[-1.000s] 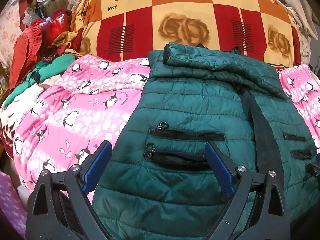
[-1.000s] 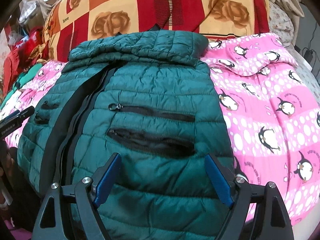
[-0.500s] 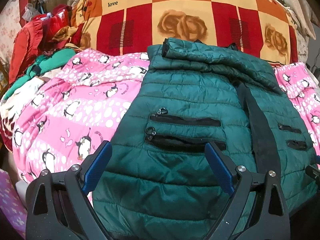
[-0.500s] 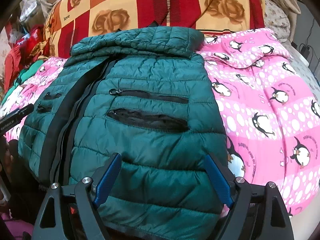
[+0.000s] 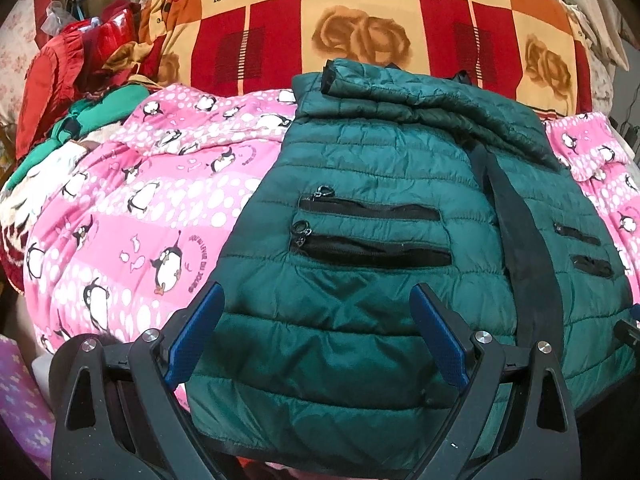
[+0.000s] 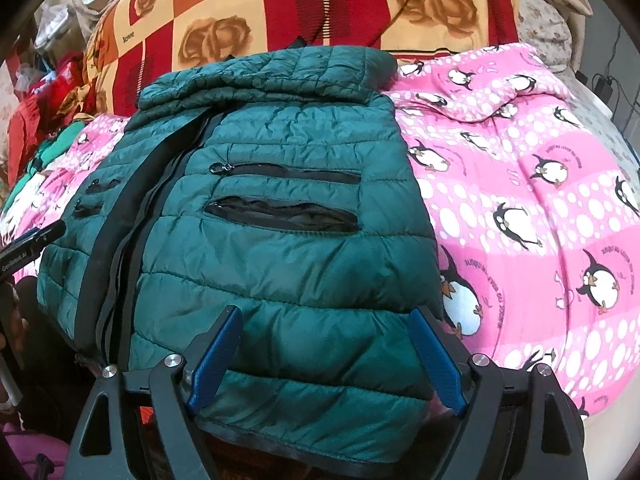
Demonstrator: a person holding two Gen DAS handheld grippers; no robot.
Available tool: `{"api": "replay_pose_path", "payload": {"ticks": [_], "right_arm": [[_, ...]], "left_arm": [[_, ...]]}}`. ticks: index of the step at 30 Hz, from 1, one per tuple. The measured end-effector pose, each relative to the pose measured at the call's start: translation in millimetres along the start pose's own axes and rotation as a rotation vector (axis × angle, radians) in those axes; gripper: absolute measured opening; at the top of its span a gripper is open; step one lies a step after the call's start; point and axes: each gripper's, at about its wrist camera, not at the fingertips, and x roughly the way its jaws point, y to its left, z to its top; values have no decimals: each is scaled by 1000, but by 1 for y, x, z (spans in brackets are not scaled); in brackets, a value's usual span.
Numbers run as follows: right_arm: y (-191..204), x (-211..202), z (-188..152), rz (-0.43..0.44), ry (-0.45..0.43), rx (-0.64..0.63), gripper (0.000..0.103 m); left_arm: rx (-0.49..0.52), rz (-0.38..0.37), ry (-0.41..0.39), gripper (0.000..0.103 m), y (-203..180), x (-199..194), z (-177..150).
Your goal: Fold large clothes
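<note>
A dark green quilted puffer jacket point(image 5: 360, 168) lies front-up on a pink penguin blanket point(image 5: 132, 208), sleeves folded across its top, black zip down the middle. It also shows in the right wrist view point(image 6: 280, 264). My left gripper point(image 5: 318, 334) is open over the jacket's lower left hem, its blue pads point(image 5: 196, 332) wide apart. My right gripper point(image 6: 326, 354) is open over the jacket's lower right hem, which hangs off the bed edge. Neither holds anything. The left gripper's tip point(image 6: 30, 240) shows at the left edge of the right wrist view.
A large red, orange and cream rose-patterned pillow point(image 5: 380, 20) stands behind the jacket. A pile of red and green clothes point(image 5: 76, 96) lies at the far left. The pink blanket point(image 6: 540, 200) spreads to the right. Cables point(image 6: 604, 76) sit at the far right.
Both grippers have drawn back toward the near edge, so the jacket's hem now sits between the pads. The jacket has not moved. Both grippers stay open.
</note>
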Motion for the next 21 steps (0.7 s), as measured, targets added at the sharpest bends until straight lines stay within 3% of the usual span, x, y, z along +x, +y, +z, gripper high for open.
{"api": "replay_pose_path", "payload": {"ticks": [14, 21], "right_arm": [[-24, 0, -9, -1, 26, 56, 84], [-36, 8, -15, 49, 66, 93, 84]], "left_arm": [[-36, -64, 77, 94, 23, -1, -16], [-136, -136, 140, 94, 49, 9, -27]]}}
